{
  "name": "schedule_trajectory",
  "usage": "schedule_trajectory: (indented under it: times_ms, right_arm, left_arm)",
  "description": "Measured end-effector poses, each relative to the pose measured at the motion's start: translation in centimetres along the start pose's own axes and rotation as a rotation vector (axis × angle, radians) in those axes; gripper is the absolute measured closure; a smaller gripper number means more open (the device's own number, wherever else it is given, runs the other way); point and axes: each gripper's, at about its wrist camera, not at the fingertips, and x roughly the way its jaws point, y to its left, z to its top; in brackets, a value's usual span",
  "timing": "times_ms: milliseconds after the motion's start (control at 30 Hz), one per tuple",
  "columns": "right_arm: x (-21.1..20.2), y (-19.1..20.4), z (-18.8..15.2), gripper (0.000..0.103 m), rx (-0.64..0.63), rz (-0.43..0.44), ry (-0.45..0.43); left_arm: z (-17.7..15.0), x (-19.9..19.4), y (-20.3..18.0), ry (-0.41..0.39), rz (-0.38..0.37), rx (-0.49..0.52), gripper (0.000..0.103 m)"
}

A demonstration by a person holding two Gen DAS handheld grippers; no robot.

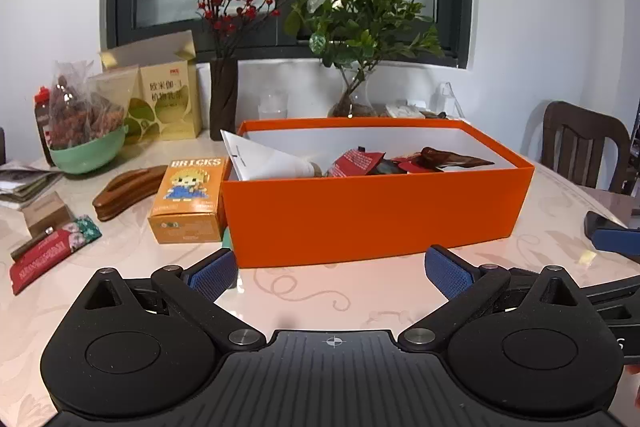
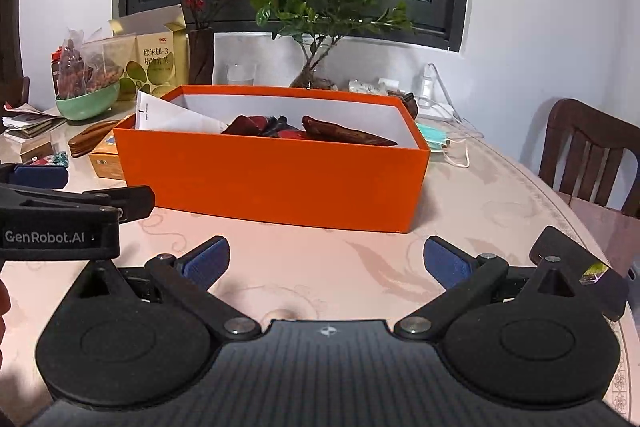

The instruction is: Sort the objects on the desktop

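An orange box (image 1: 372,211) stands on the pale table, also in the right wrist view (image 2: 272,179). It holds a white paper (image 1: 268,159), red packets (image 1: 356,163) and a dark brown item (image 1: 456,159). My left gripper (image 1: 330,273) is open and empty just in front of the box. My right gripper (image 2: 326,261) is open and empty, also in front of the box. Left of the box lie a yellow BRICKS box (image 1: 188,199), a brown wooden comb (image 1: 128,191), a red snack packet (image 1: 44,259) and a floral packet (image 1: 86,233).
A green bowl (image 1: 88,151) with bagged snacks, a yellow carton (image 1: 172,103), a berry vase (image 1: 224,99), a glass (image 1: 273,105) and a potted plant (image 1: 356,27) stand at the back. A face mask (image 2: 434,139) lies right of the box. A wooden chair (image 2: 592,155) stands at the right.
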Motion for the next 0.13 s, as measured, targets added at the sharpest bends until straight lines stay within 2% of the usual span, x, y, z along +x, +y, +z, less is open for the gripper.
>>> schedule_trajectory:
  times_ms: [133]
  right_arm:
    - [0.32,-0.04,-0.12,0.0,0.004,0.005,0.01]
  left_arm:
    - [0.01,0.25,-0.27,0.01,-0.007,0.004,0.0]
